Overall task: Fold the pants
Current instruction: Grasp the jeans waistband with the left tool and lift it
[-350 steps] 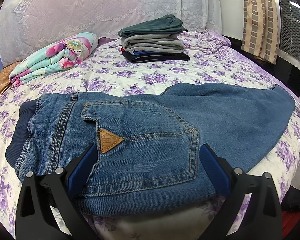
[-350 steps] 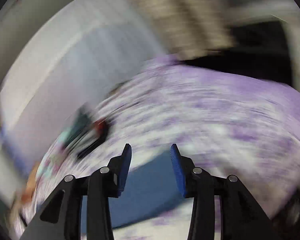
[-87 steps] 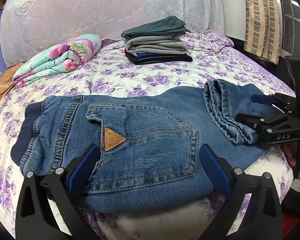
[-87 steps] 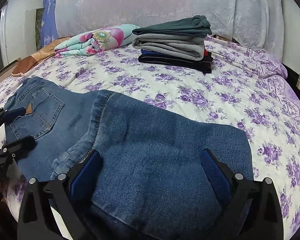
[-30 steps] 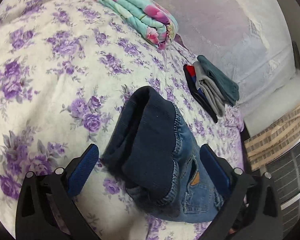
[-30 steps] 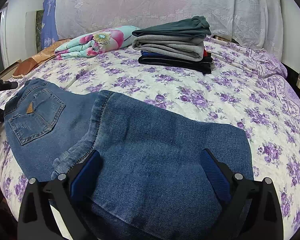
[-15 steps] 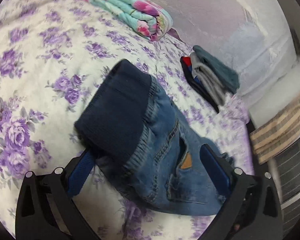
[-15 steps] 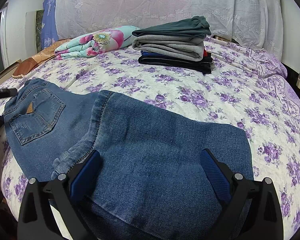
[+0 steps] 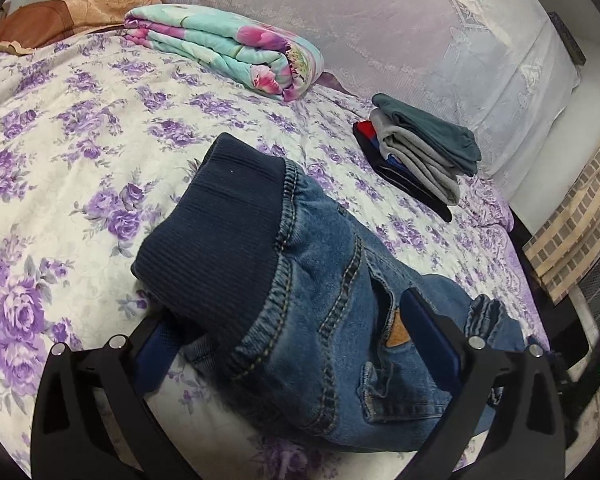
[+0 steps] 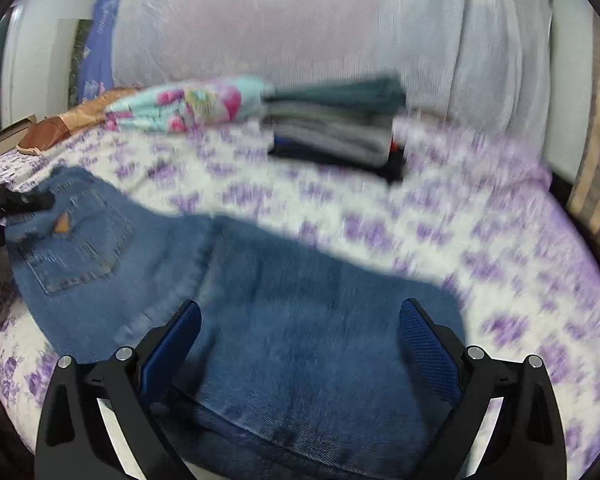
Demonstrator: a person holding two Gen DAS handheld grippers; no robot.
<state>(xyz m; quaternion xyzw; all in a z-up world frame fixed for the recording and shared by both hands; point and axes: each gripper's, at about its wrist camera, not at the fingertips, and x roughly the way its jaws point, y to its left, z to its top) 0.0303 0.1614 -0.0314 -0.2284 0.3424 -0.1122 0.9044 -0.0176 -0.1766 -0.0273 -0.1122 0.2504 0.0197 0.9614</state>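
Note:
Blue denim pants (image 9: 332, 300) with a dark ribbed waistband (image 9: 216, 236) lie on the floral bed. In the left wrist view my left gripper (image 9: 292, 340) is open, its jaws on either side of the waistband end, which is bunched up and raised. In the right wrist view, which is blurred, the pants (image 10: 260, 312) lie with the legs folded back over themselves. My right gripper (image 10: 300, 344) is open over the folded leg part. The left gripper (image 10: 16, 204) shows at the far left by the waistband.
A stack of folded clothes (image 9: 416, 156) and a rolled floral blanket (image 9: 228, 52) lie further back on the bed (image 9: 60, 128). Pillows under a lace cover (image 9: 420, 32) stand behind. A striped curtain (image 9: 572, 216) hangs at the right. The bed edge is near both grippers.
My left gripper has swung round to the waistband end and moved in, so the waistband now sits between its jaws. The right view has gone blurred as the right gripper moves.

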